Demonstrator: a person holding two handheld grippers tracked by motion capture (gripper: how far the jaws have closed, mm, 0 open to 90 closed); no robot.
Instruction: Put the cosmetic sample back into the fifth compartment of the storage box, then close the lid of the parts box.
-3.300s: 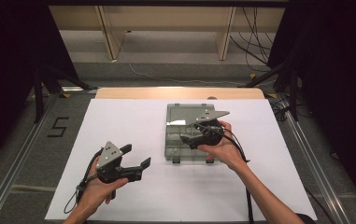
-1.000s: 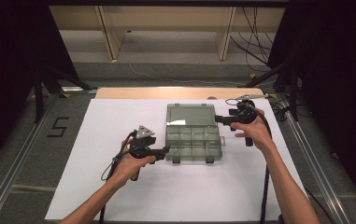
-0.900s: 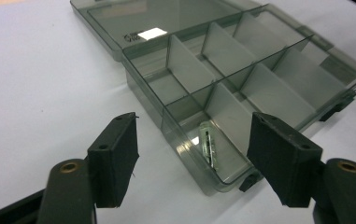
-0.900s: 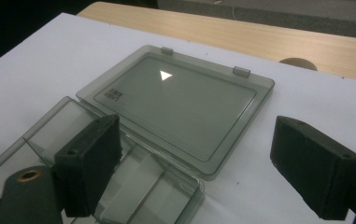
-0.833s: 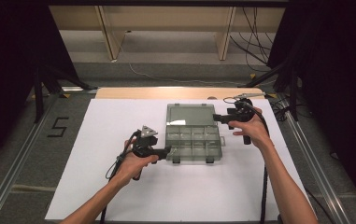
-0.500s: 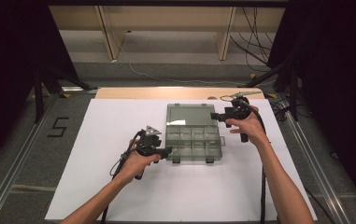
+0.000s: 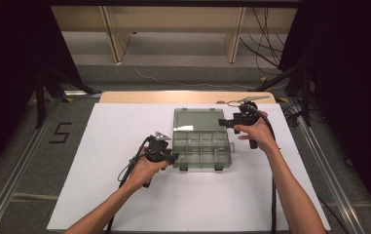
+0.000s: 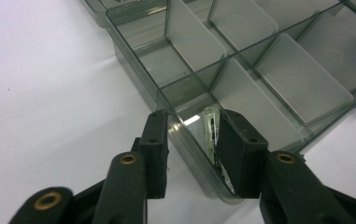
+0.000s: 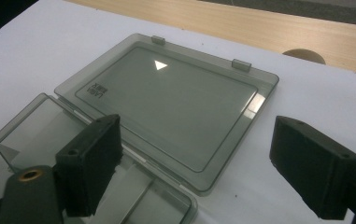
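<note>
Box corner (image 8: 199, 154) (open tray) — between left claw (image 8: 192, 135).

One clear smoky-grey plastic organiser box (image 7: 202, 151) lies open on the one white table sheet (image 7: 115, 141), with one flat lid (image 7: 198, 120) hinged at its 12 o'clock side. Two latch tabs (image 9: 241, 65) sit on the lid's far edge. Two black two-jaw grippers are in hand: one left gripper (image 7: 172, 158) at the box's 9 o'clock, one right gripper (image 7: 224, 122) at 2 o'clock
</note>
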